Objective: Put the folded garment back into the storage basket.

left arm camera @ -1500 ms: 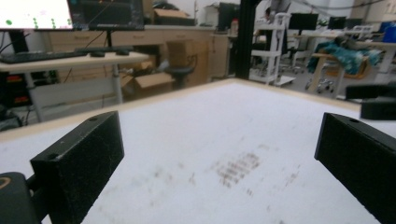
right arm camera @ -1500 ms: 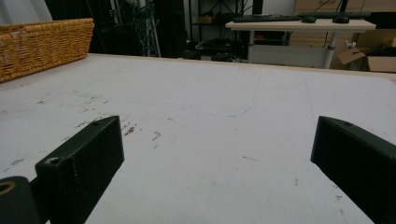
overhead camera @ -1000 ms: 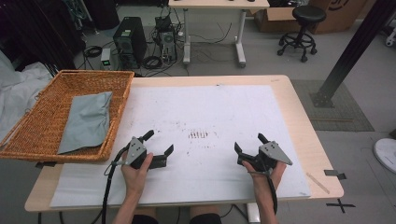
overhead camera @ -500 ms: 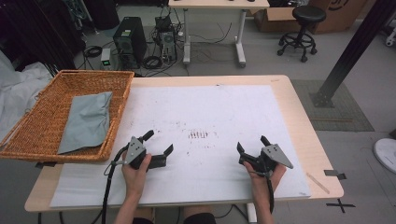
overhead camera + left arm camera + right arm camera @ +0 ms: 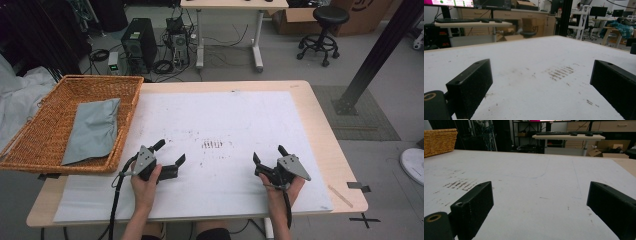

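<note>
Room: grey floor is running behind the tabletop [image 5: 320,130], with a computer tower [image 5: 138,44], a second desk [image 5: 227,5] and a black stool [image 5: 322,25] standing beyond the far edge.
Surface: a white sheet [image 5: 225,120] is covering most of the tabletop, carrying a patch of brown marks [image 5: 212,145] near its middle.
Left tool: the left tool [image 5: 170,153] is resting near the front edge, left of centre, jaws spread wide and gripping nothing; in the left gripper view [image 5: 541,85] only bare sheet is lying between its jaws.
Right tool: the right tool [image 5: 269,159] is sitting near the front edge, right of centre, jaws likewise parted and empty; the right gripper view [image 5: 539,205] is showing blank sheet between them.
Nearest things: the brown marks are lying between the two tools and slightly farther in; a wicker basket [image 5: 30,145] is sitting at the left edge with a grey cloth [image 5: 92,130] lying inside it.
Hidden or unclear: the person's forearms are being cut off by the bottom of the high view; the basket's left part is overhanging the tabletop edge; the far tip of the cloth is lying against the basket's wall, and whether anything is under it cannot be told.
Change: the left tool is staying where it was a second ago; the right tool is sitting a touch nearer the front edge, barely shifted.
</note>
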